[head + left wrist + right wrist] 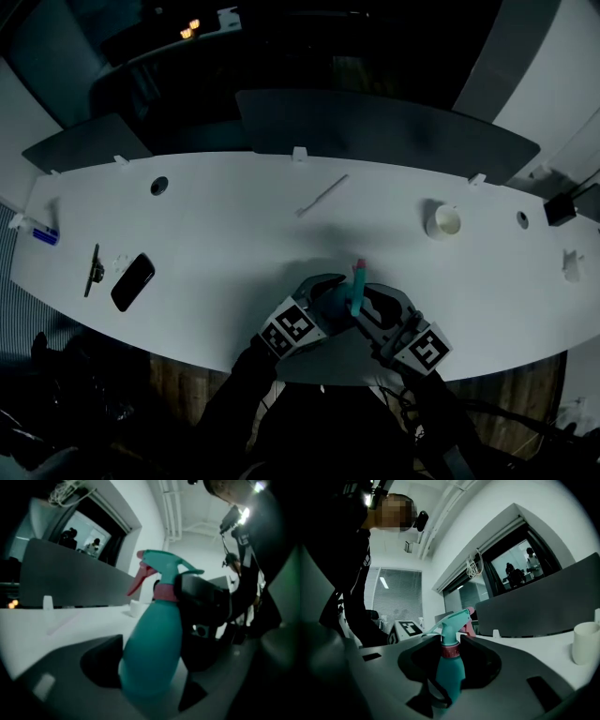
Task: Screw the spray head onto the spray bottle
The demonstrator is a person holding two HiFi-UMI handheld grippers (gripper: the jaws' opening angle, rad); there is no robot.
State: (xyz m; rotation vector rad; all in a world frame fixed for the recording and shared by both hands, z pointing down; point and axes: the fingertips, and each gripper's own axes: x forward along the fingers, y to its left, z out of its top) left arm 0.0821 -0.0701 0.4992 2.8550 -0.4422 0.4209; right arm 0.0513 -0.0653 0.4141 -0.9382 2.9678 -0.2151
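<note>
A teal spray bottle (pixel 357 286) stands near the table's front edge, its teal spray head (pixel 164 564) with a red trigger and pink collar (pixel 450 651) sitting on top. My left gripper (pixel 339 298) comes from the left; in the left gripper view its jaws (pixel 152 677) sit around the bottle's body (pixel 152 648), the left jaw against it. My right gripper (pixel 366 305) comes from the right, and its jaws (pixel 450 651) are pressed on the pink collar just under the spray head (pixel 452 620).
On the white table (pixel 234 225) lie a black phone (pixel 132 281), a dark pen-like tool (pixel 93 270), a thin white stick (pixel 322 196) and a white cup (pixel 443 222). Grey partitions (pixel 375 131) stand behind. The room is dim.
</note>
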